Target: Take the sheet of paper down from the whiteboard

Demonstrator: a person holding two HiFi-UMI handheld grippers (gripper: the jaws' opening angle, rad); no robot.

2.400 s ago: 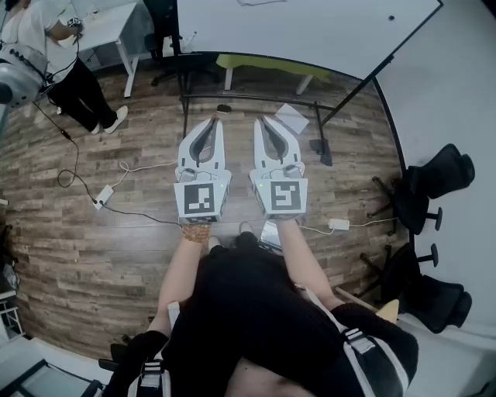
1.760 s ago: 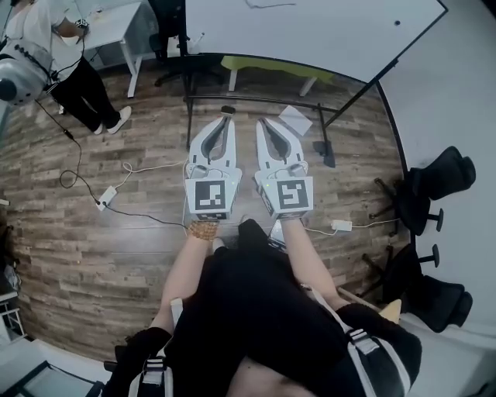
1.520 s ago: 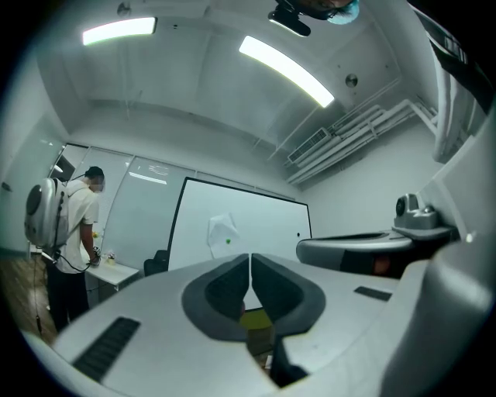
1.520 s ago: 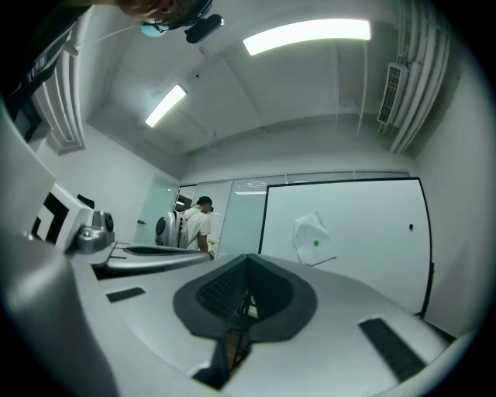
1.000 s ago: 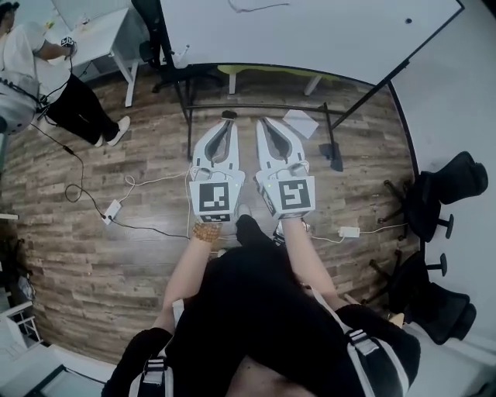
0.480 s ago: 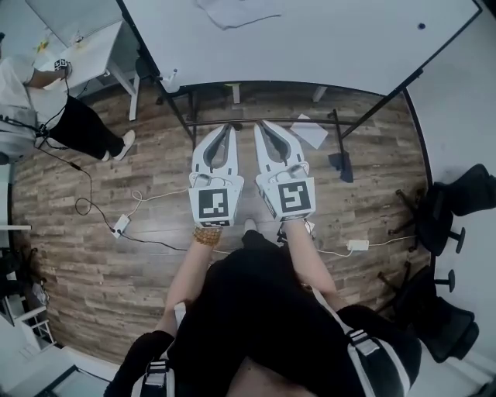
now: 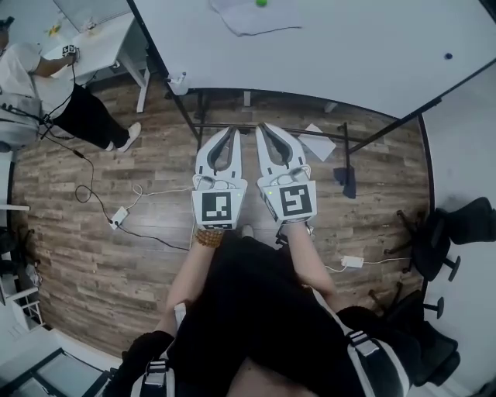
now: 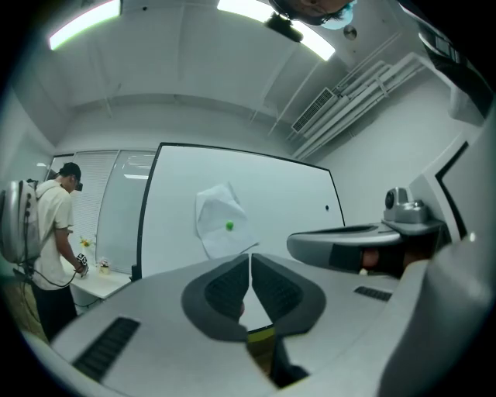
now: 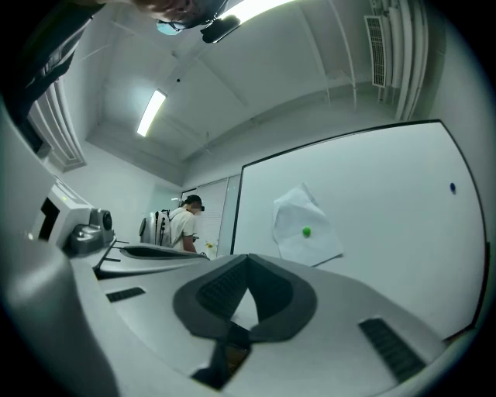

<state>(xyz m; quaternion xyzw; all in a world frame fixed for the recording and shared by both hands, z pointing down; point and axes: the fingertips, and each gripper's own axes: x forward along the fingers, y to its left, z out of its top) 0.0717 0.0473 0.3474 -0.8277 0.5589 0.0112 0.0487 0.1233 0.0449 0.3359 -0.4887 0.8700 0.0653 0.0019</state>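
Note:
A crumpled white sheet of paper (image 7: 256,15) hangs on the whiteboard (image 7: 349,46), pinned by a small green magnet (image 7: 262,3). Both grippers point level at the board, side by side and short of it. My left gripper (image 7: 231,130) is shut with nothing in it; in the left gripper view the paper (image 8: 221,221) shows just above its closed tips (image 8: 249,256). My right gripper (image 7: 262,126) is also shut and empty; the paper (image 9: 304,227) lies ahead, up and to the right of its tips (image 9: 248,257).
The board's black stand bar (image 7: 271,128) crosses the floor under the grippers. A loose sheet (image 7: 319,142) lies on the wood floor. A person (image 7: 46,85) stands by a white desk (image 7: 101,35) at left. Cables and an adapter (image 7: 118,216) lie at left, office chairs (image 7: 457,225) at right.
Both grippers have moved forward toward the whiteboard, still side by side and shut. The board fills more of the head view, and the pinned paper with its green magnet has come into sight.

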